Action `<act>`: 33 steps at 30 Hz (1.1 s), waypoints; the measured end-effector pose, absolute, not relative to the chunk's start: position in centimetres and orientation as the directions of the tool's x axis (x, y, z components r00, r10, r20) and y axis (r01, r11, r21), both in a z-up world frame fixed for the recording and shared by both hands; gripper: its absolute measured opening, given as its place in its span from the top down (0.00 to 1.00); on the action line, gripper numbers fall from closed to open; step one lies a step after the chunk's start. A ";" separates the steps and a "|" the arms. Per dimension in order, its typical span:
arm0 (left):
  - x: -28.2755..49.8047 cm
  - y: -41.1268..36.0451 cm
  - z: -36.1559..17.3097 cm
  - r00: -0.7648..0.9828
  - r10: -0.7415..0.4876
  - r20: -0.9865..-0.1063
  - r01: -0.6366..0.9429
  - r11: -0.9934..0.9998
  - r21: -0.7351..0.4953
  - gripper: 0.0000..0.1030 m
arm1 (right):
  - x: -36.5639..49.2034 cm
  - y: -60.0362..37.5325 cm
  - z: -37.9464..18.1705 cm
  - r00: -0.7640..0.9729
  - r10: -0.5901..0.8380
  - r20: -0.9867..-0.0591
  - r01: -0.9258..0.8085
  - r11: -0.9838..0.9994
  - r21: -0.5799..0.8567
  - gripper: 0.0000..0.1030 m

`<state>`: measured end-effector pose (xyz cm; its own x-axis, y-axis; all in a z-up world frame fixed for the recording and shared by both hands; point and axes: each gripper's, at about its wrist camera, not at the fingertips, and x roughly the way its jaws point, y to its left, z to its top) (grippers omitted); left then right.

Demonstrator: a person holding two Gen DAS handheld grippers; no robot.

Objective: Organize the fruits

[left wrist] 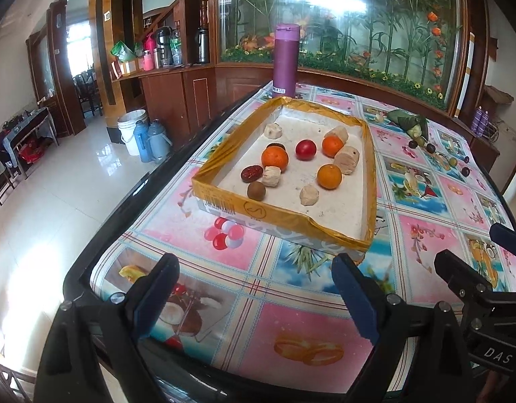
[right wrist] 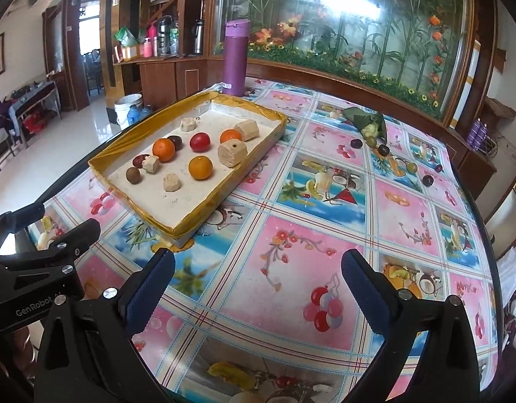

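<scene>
Both tools hover wide apart and empty over the bench, short of the fruit.

The left tool (left wrist: 258,288) and right tool (right wrist: 258,282) hold nothing. Most fruit already sits in the tray (left wrist: 284,215): oranges (left wrist: 274,158), a red fruit (left wrist: 306,149), pale chunks. Loose dark and green fruits (right wrist: 383,149) lie scattered near a leaf-wrapped bundle (right wrist: 368,121), well apart from the tray. The right tool looks better placed to reach them; closing gently from above should keep the round fruit from rolling.
</scene>
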<state>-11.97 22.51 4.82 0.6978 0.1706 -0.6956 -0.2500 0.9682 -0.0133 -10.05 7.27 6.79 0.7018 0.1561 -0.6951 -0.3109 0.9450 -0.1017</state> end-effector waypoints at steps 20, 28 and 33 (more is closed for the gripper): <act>-12.0 21.4 5.4 0.724 0.166 -0.669 -0.229 0.973 -0.006 0.02 | -10.0 6.7 6.2 0.685 0.160 -0.711 -0.303 0.950 -0.079 0.03; -12.1 21.8 5.6 0.743 0.149 -0.652 -0.230 0.973 -0.039 0.02 | -9.9 6.3 6.4 0.687 0.160 -0.709 -0.292 0.954 -0.068 0.03; -11.7 22.0 5.5 0.737 0.144 -0.660 -0.232 0.972 -0.047 0.00 | -9.7 6.3 6.5 0.691 0.155 -0.706 -0.287 0.955 -0.071 0.03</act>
